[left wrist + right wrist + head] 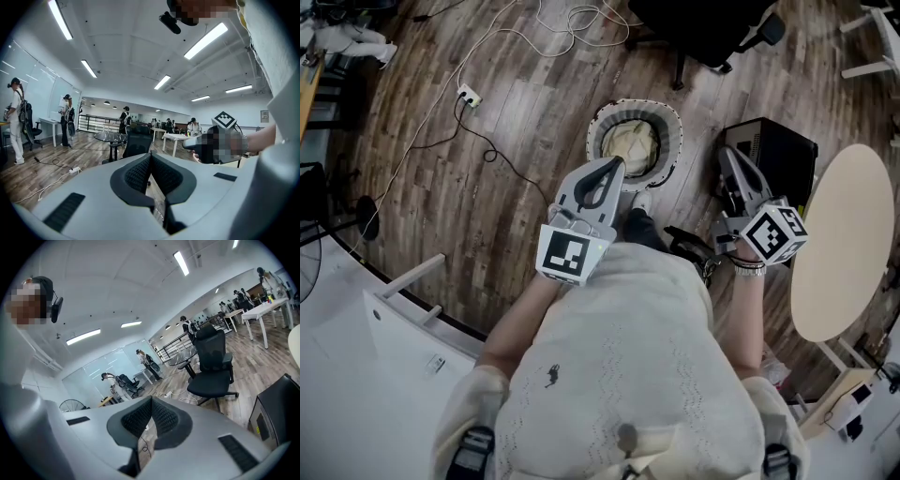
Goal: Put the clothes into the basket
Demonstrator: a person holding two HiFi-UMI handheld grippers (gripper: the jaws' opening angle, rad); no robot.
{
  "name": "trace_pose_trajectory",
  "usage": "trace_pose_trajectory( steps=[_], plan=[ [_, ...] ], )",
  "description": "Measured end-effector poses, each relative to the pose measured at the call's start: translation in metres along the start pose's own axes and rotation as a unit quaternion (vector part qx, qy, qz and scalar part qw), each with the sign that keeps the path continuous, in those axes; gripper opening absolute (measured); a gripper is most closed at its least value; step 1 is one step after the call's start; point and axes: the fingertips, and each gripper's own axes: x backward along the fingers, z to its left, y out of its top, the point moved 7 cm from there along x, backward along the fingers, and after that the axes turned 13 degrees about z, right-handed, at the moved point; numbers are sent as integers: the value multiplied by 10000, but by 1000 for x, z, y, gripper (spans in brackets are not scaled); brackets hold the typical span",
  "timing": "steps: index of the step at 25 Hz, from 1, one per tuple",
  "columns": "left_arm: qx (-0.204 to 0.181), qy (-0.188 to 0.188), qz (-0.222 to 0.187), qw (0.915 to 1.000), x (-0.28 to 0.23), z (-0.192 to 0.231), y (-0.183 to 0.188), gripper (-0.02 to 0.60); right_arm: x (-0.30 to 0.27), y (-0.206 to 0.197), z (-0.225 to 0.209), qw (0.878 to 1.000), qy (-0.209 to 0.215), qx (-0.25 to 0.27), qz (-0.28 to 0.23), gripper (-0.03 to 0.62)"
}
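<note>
The left gripper (612,169) and right gripper (729,157) were held over a wooden floor (516,103), each with its jaws pressed together on nothing. Pale clothes (630,145) were seen lying inside the basket (596,127) on that floor, near a black box (780,150), a round table (844,244) and a power strip (469,95).

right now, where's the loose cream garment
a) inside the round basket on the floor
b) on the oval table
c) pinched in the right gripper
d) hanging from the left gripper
A: the cream garment lies inside the round basket on the floor, while the left gripper and the right gripper both have their jaws together on nothing.
</note>
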Motion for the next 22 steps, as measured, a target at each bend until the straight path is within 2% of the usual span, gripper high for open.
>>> trace_pose_trajectory(
  steps=[5,13,22],
  plan=[
    [-58,-30,-46,10000,0,-5,5,20,21,4,13,9992,180,-97,-340,8],
    [41,-101,-162,9998,10,-7,23,20,42,10,60,9950,-149,890,-422,8],
    [82,-41,-217,9997,17,-12,42,20,40,16,114,9916,663,954,-562,8]
  ],
)
